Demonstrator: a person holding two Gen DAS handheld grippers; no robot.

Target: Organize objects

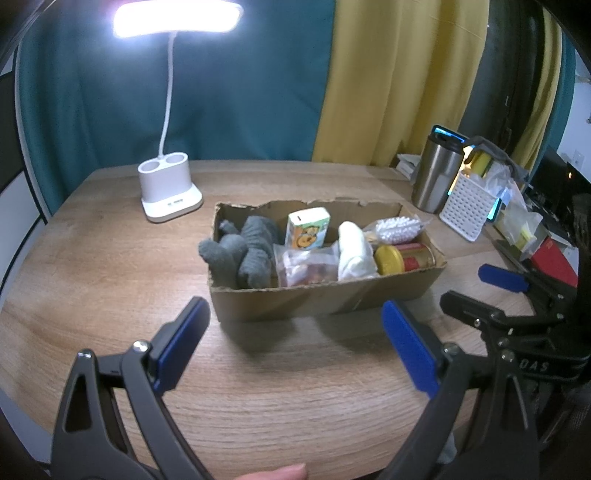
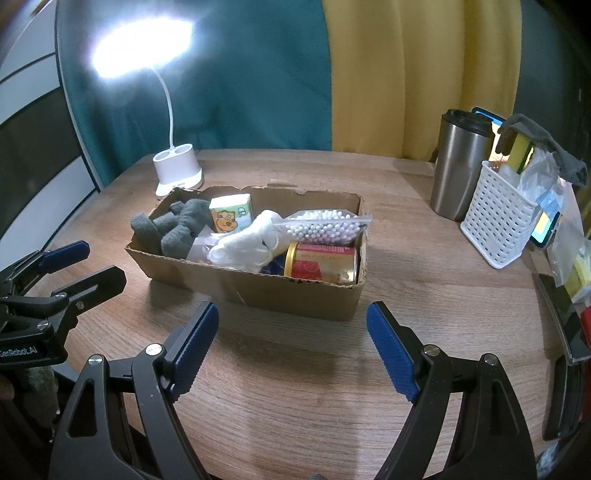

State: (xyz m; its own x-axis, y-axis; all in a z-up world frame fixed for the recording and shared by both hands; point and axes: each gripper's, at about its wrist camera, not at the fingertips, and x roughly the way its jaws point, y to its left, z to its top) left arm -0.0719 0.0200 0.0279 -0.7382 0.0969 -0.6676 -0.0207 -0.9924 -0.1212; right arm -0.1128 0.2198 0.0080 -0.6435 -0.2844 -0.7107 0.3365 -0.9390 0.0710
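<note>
Grippers idle: I hold left gripper point(image 1: 295, 347) and right gripper point(image 2: 291, 347) released, empty, short of cardboard box point(image 1: 325, 299) at 12 o'clock, apparently fully packed.

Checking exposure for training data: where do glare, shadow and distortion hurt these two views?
Left wrist view: the desk lamp head is blown out white, and the cardboard box casts a shadow toward the camera. Right wrist view: lamp glare blooms wider, softening the curtain; fisheye bends the table edge in both.
</note>
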